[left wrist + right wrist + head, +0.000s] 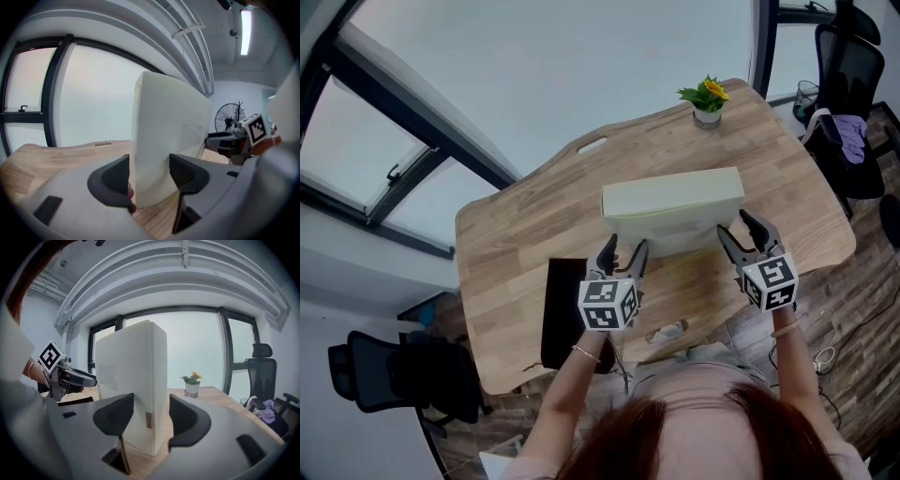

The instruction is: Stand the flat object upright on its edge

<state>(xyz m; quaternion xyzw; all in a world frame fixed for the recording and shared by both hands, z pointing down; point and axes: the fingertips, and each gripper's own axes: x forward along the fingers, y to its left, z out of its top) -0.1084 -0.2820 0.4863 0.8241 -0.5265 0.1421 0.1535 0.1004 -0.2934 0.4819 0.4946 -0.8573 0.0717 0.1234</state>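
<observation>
White box (675,202) stands upright on its long edge mid-table (525,225), long axis running left-right. Left gripper (623,246) clamps its left end, right gripper (733,223) clamps its right. The jaws hide its bottom corners.

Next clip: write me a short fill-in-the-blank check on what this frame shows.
1. The cream box stands ___ on its edge on the table.
2. The potted plant has a ___ flower.
3. Beside the left claw lies a ___ mat.
Missing words: upright; yellow; black.
</observation>
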